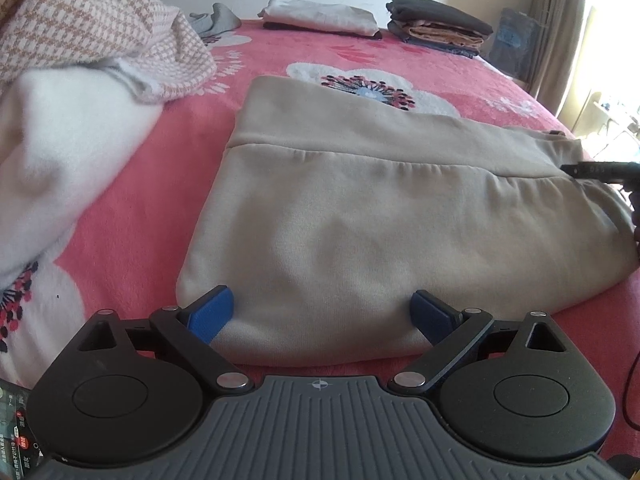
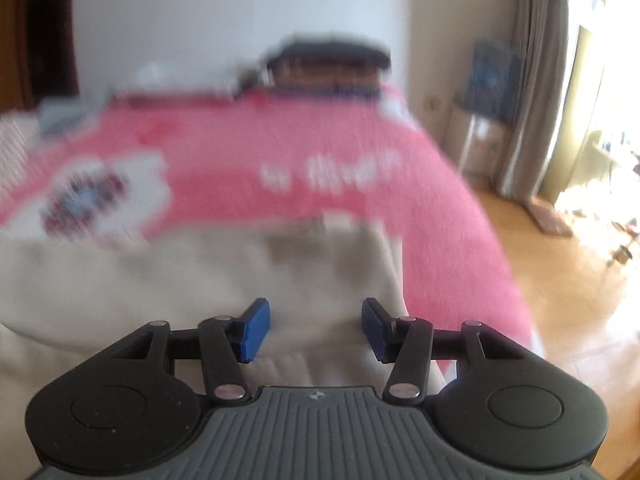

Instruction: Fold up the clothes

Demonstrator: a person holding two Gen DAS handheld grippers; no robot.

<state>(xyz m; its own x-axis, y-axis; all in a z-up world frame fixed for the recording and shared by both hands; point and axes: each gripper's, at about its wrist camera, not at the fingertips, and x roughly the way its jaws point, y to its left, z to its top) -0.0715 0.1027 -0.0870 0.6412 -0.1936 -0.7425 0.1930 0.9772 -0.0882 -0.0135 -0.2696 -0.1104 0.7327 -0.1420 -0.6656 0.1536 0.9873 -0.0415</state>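
Observation:
A beige garment (image 1: 360, 216) lies folded flat on the pink flowered bedspread (image 1: 132, 216). My left gripper (image 1: 322, 312) is open at its near edge, the blue pads wide apart and nothing between them. In the blurred right wrist view the same beige garment (image 2: 180, 280) lies below my right gripper (image 2: 316, 328), which is open over the cloth near its right side. The right gripper's black tip (image 1: 600, 170) shows at the right edge of the left wrist view, over the garment's far right corner.
A white garment (image 1: 60, 160) and a brown-and-white houndstooth one (image 1: 100, 28) are heaped at the left. Two folded stacks, a pale stack (image 1: 320, 16) and a dark stack (image 1: 436, 24), sit at the bed's far end. The bed's right edge drops to a wooden floor (image 2: 560, 300) beside curtains (image 2: 540, 80).

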